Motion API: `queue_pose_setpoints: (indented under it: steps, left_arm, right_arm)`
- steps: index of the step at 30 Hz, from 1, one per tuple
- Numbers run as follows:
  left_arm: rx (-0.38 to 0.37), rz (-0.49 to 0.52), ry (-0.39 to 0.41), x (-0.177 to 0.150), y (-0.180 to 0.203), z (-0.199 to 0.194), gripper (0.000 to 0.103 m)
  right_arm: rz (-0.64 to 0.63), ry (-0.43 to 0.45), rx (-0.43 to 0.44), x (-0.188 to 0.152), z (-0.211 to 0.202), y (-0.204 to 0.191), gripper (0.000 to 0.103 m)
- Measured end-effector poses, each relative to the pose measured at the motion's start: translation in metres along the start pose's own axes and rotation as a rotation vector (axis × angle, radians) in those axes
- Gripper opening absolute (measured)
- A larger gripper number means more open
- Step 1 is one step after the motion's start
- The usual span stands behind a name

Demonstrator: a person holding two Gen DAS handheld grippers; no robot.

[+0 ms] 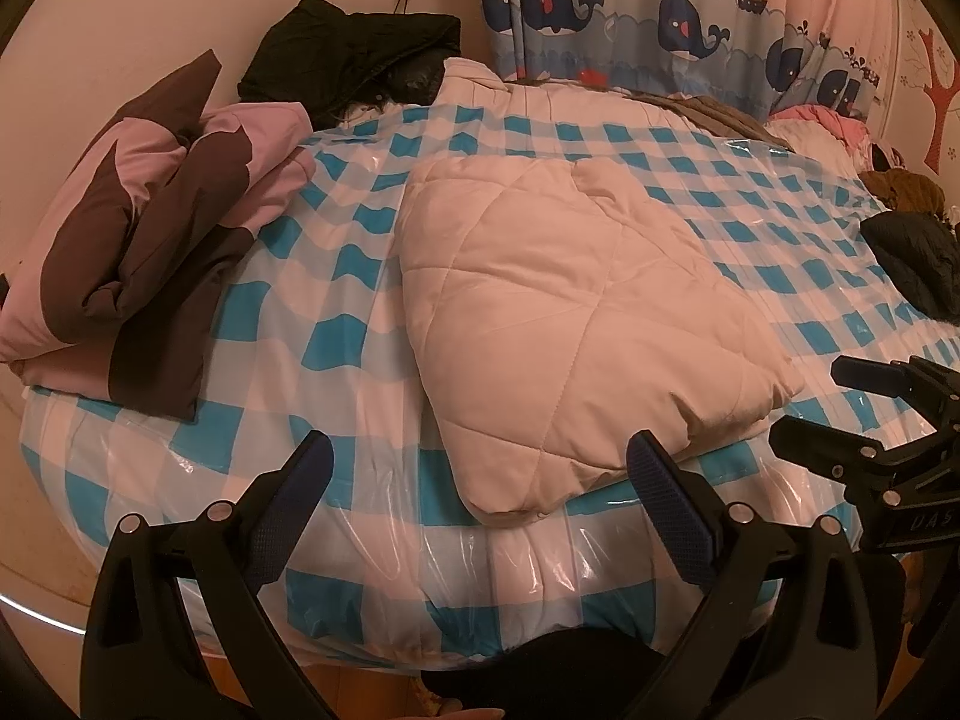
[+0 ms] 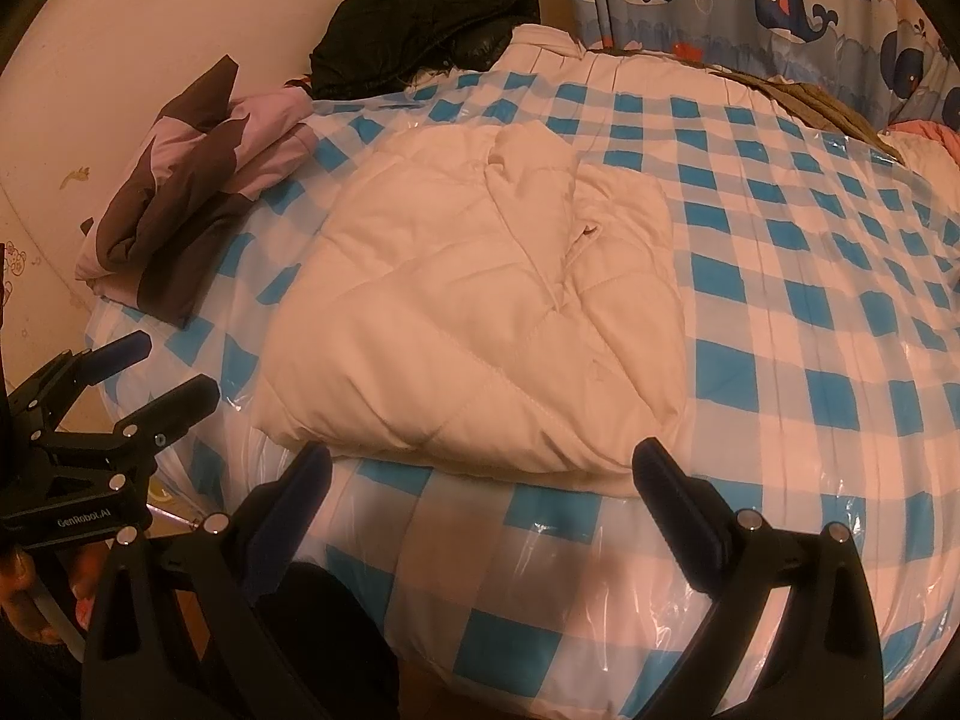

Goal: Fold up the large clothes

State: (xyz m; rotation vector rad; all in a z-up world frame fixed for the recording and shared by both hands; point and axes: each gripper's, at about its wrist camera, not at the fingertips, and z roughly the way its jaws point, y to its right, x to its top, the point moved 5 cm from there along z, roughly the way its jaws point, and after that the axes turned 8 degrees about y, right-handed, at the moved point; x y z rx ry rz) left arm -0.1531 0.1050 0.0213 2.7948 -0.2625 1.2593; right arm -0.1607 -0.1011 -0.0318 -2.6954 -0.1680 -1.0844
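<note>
A white quilted padded jacket [image 1: 576, 324] lies folded into a thick bundle on the blue-and-white checked bed [image 1: 336, 324]; it also shows in the right wrist view [image 2: 468, 324]. My left gripper [image 1: 480, 450] is open and empty, just in front of the bundle's near edge. My right gripper [image 2: 480, 456] is open and empty, at the bundle's near edge. Each gripper shows in the other's view: the right gripper [image 1: 822, 402] at the right, the left gripper [image 2: 162, 366] at the left.
A folded pink-and-brown garment [image 1: 144, 264] lies at the bed's left edge by the wall. A black garment [image 1: 348, 54] lies at the far left corner, another dark garment [image 1: 918, 264] at the right. A whale-print curtain [image 1: 660, 12] hangs behind the bed.
</note>
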Motion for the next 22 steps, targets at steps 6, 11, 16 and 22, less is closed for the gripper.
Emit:
queue_pose_setpoints:
  steps: [6,11,16,22]
  left_arm:
    - [-0.042,-0.044,0.008,0.003,-0.002,0.001,0.095]
    - [-0.081,-0.052,0.05,0.005,0.002,-0.006,0.095]
    - [-0.012,0.006,0.023,0.004,0.005,0.0,0.095]
    - [-0.014,0.013,0.003,0.001,0.007,0.002,0.095]
  right_arm:
    - [0.001,-0.002,0.001,0.002,0.0,0.001,0.097]
    - [0.006,-0.011,0.005,-0.008,0.003,-0.001,0.097]
    - [0.013,0.0,0.001,-0.011,-0.001,0.0,0.097]
    - [0.017,0.0,-0.002,-0.014,-0.011,0.001,0.096]
